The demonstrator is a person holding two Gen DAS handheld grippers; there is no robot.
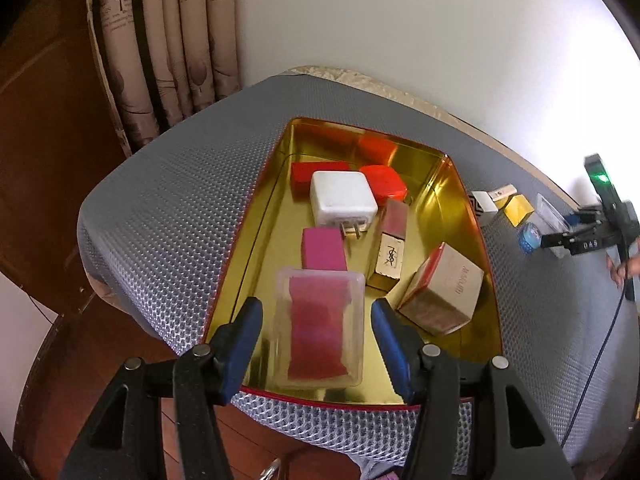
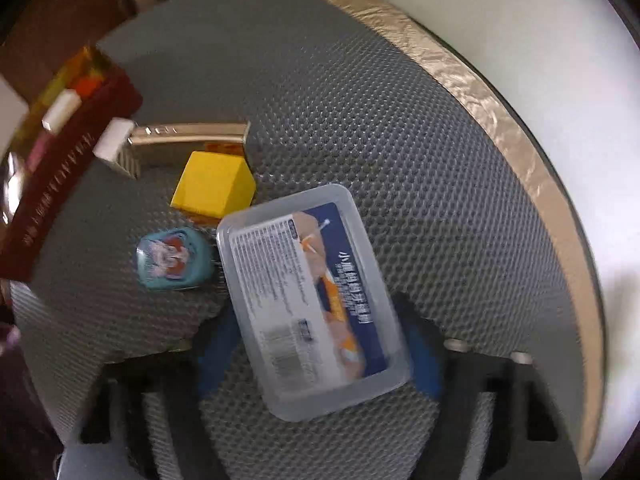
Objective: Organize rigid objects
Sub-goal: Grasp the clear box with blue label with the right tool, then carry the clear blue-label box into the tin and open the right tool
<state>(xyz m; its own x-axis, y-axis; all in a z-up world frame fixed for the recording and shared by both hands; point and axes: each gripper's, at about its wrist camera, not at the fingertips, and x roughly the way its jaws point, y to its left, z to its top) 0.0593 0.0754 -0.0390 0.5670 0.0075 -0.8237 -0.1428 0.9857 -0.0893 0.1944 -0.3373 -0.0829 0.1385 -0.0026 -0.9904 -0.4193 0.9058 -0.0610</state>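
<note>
- The left gripper (image 1: 317, 334) hangs over the near end of the gold metal tin (image 1: 460, 184); its blue pads stand apart on both sides of a clear plastic case (image 1: 320, 330) with red contents, not pressing it.
- A white charger (image 1: 343, 199) and a cardboard box (image 1: 444, 288) lie in the tin.
- On the dimpled grey mat (image 2: 400, 128), the right gripper (image 2: 320, 354) straddles a clear rectangular box (image 2: 312, 300); blur hides whether its pads touch.
- A yellow cube (image 2: 214, 184) sits just beside that box.

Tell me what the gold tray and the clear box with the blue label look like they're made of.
Gold tray: likely metal tin, with glossy mirror-like walls reflecting the red boxes. Clear box with the blue label: probably frosted translucent plastic, with soft rounded corners and the printed label visible through it.
</note>
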